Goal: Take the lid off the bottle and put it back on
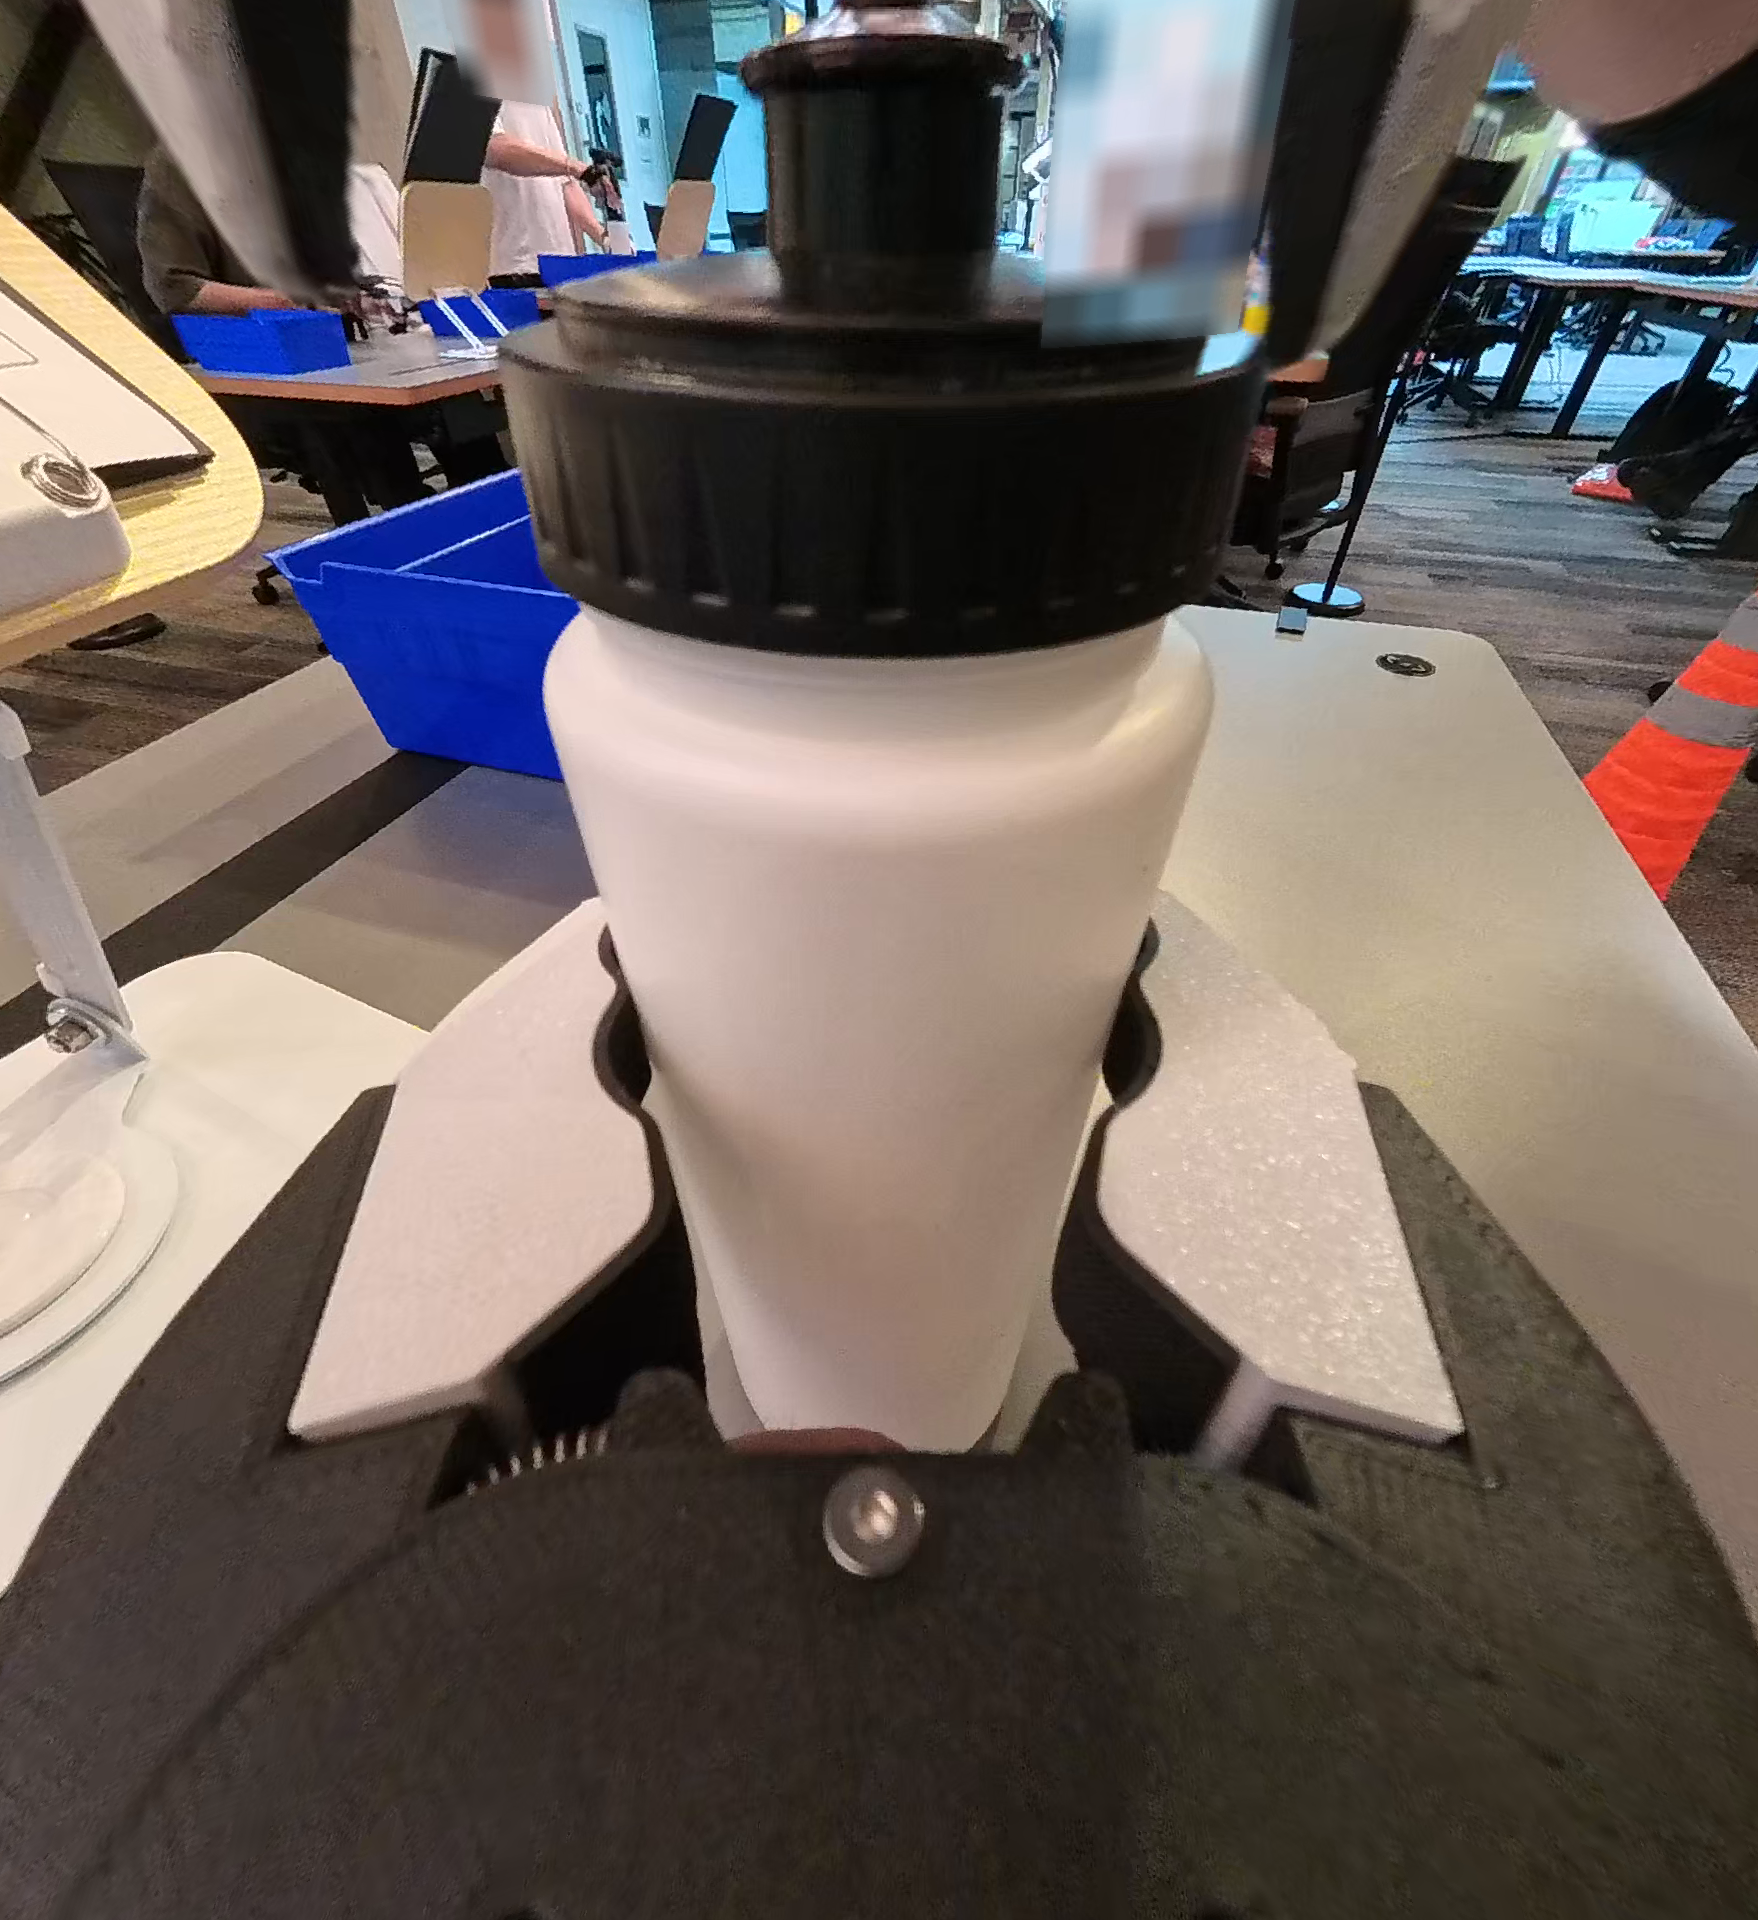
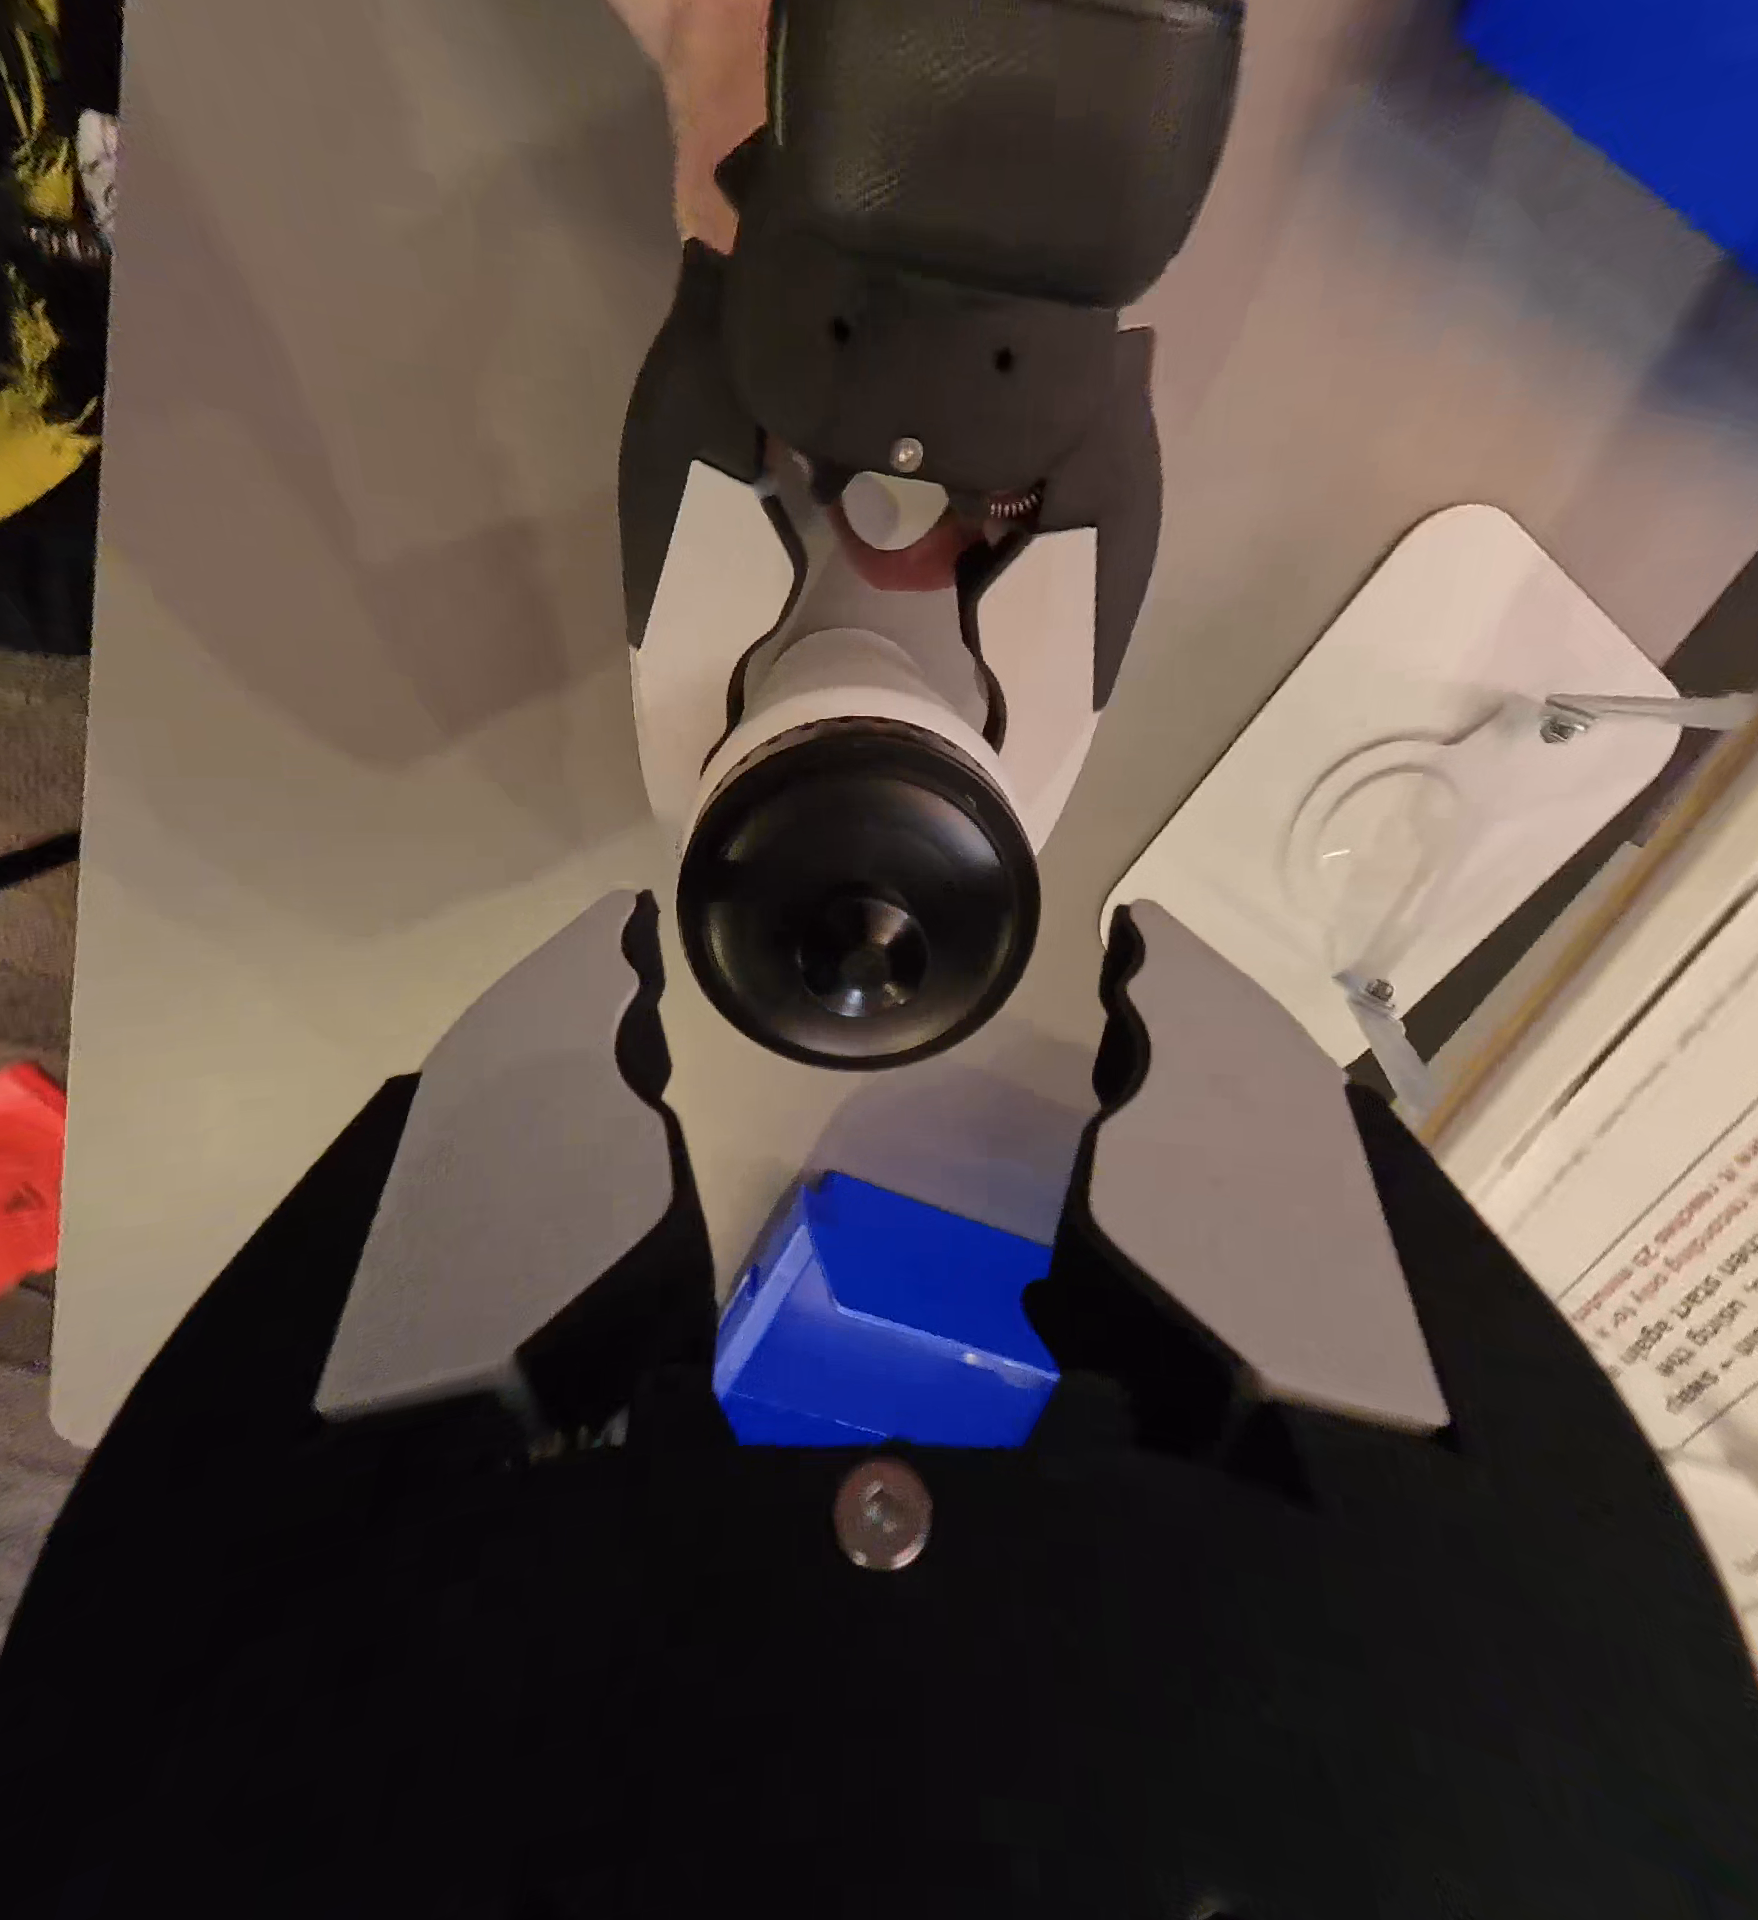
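A white bottle (image 1: 875, 831) with a black ribbed screw lid (image 1: 875, 499) and a black spout stands upright in my left gripper (image 1: 875, 997), which is shut on its lower body. The lid sits on the bottle. From above, the right wrist view shows the lid (image 2: 859, 899), the white bottle body (image 2: 833, 675) and the left gripper (image 2: 870, 675) around it. My right gripper (image 2: 880, 935) is open and hangs over the lid, with one fingertip on each side and not touching it. Its fingers (image 1: 262, 156) show at the top of the left wrist view.
The grey table (image 1: 1426, 883) lies under the bottle. A blue bin (image 1: 428, 644) stands behind it to the left and also shows in the right wrist view (image 2: 885, 1320). A white stand base (image 1: 23, 1195) and its tilted board (image 1: 75, 499) are at the left. An orange cone (image 1: 1706, 727) is on the floor at the right.
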Demonstrator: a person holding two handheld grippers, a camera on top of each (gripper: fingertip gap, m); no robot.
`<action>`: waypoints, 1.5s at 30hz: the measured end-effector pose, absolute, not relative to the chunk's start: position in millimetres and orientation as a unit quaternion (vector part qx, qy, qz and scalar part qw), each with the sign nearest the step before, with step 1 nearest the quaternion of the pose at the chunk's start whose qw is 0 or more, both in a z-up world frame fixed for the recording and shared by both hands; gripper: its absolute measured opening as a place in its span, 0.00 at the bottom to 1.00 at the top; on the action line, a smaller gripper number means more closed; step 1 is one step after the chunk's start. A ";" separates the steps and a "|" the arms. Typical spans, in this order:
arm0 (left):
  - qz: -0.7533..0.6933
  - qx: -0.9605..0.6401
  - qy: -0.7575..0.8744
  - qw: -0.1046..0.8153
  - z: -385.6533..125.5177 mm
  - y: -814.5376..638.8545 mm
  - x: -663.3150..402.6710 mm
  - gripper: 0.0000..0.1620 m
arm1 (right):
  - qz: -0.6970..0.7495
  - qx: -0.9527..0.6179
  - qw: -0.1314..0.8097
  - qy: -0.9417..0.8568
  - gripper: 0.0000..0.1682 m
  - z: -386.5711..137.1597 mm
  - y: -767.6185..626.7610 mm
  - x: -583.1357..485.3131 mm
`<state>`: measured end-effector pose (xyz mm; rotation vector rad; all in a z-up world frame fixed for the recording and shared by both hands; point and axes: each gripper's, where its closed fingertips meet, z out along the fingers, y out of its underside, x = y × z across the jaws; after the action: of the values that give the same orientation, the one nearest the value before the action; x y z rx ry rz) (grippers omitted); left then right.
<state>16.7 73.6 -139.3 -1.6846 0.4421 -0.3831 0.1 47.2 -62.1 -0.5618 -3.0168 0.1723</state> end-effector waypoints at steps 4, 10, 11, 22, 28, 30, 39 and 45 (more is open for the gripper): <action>-0.167 -0.734 0.193 0.629 -139.2 73.3 16.8 0.54 | 0.052 -0.168 0.001 -0.984 0.41 -68.1 44.9 4.1; -0.170 -0.735 0.189 0.628 -139.0 74.3 15.3 0.54 | 0.059 -0.352 -0.006 -0.934 0.41 -68.0 47.1 2.2; -0.170 -0.736 0.188 0.628 -139.0 74.4 15.4 0.54 | 0.060 -0.413 -0.004 -0.909 0.41 -68.1 47.1 2.1; -0.169 -0.734 0.194 0.628 -139.3 73.7 17.3 0.54 | 0.033 -0.257 0.066 -0.963 0.58 -64.9 56.0 -4.0; -0.169 -0.734 0.193 0.628 -139.4 73.4 16.7 0.54 | 0.032 -0.201 0.016 -0.979 0.41 -68.7 46.5 3.8; -0.169 -0.734 0.193 0.628 -139.4 73.6 16.6 0.54 | 0.033 -0.236 0.014 -0.971 0.41 -69.0 46.8 4.1; -0.169 -0.734 0.196 0.628 -139.2 73.4 18.7 0.53 | 0.049 -0.479 0.031 -0.876 0.41 -69.6 46.7 6.2; -0.169 -0.734 0.195 0.628 -139.3 73.3 18.8 0.54 | 0.010 -0.290 0.046 -0.956 0.57 -68.5 50.8 6.7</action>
<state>18.8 73.3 -139.3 -1.6823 0.4470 -0.3874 6.7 50.8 -68.5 -0.8862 -2.9184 0.0310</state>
